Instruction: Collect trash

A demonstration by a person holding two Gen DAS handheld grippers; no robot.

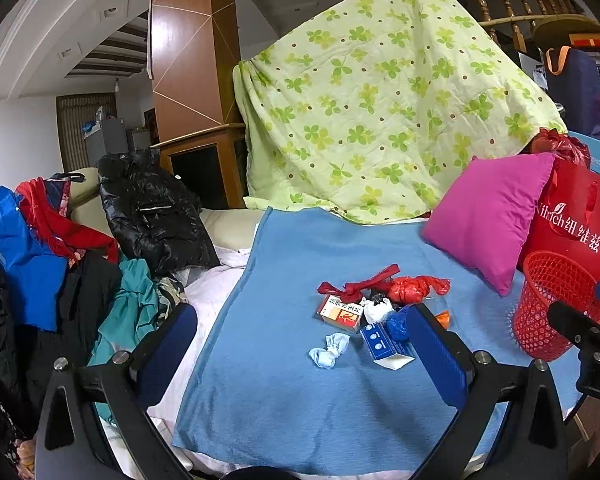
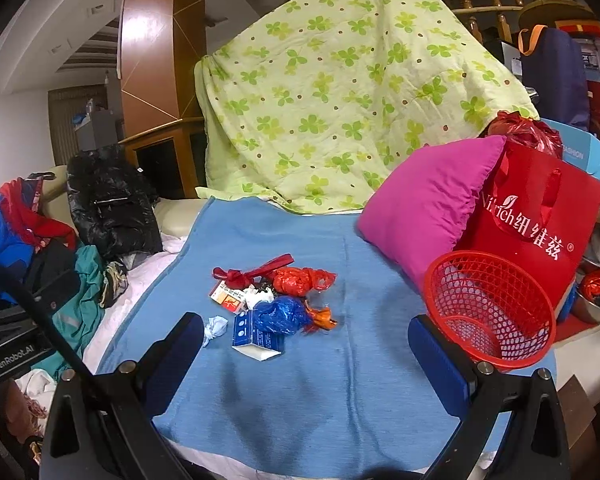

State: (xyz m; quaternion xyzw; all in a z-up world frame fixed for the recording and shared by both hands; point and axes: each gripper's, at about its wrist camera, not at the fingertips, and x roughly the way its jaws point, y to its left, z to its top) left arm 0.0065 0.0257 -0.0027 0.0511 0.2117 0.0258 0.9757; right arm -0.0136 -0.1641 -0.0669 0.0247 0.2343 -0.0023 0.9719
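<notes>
hovering over the blue blanket (image 2: 300, 392), both grippers are spread wide and hold nothing: left gripper (image 1: 300, 340), right gripper (image 2: 306, 344). the trash (image 2: 272, 300) lies heaped mid-blanket, likely gathered for easy picking. the red basket (image 2: 490, 308) sits near, to the right by the pink pillow (image 2: 420, 208), seemingly empty and ready.

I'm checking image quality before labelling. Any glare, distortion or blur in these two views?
Left wrist view: strong fisheye bending, black corners, glare on the wooden pillar, trash pile sharp. Right wrist view: same curvature, glare on that pillar, red basket crisp, no motion blur.
</notes>
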